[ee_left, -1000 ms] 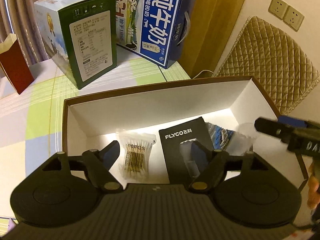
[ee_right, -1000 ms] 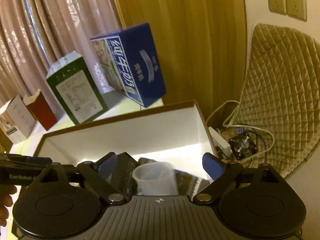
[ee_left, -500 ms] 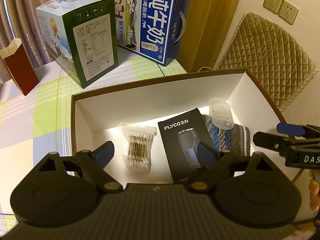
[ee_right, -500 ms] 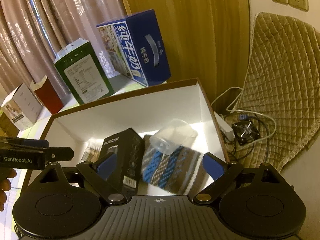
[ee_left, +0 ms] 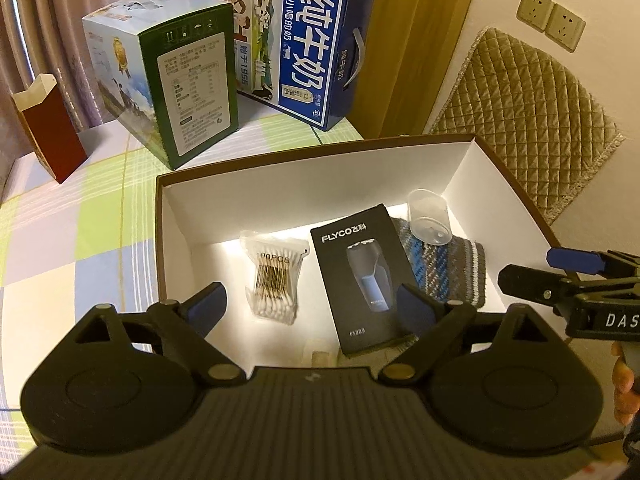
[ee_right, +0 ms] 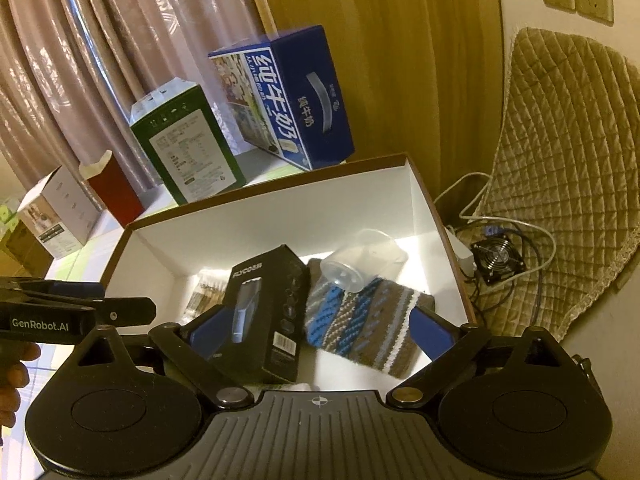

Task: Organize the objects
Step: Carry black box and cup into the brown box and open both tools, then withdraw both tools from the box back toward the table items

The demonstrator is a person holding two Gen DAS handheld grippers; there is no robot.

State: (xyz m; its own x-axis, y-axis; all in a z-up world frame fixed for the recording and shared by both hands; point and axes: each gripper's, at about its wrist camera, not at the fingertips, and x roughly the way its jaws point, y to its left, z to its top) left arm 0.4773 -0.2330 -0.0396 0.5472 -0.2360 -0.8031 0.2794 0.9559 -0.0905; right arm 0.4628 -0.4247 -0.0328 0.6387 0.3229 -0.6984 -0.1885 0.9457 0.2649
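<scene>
A big open box (ee_left: 280, 168) sits on the bench (ee_left: 60, 240). Inside it, from left to right, lie a bag of cotton swabs (ee_left: 276, 280), a black shaver box (ee_left: 366, 272) and a striped cloth (ee_left: 444, 264) with a clear cup (ee_left: 429, 218) on top. The left tool (ee_left: 312, 302) and the right tool (ee_right: 320, 330) are both wide apart and hold nothing.

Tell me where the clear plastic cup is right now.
The clear plastic cup lies tipped on its side inside the open box, in its far right corner, resting on the striped knitted cloth, right of the black FLYCO box.
</scene>
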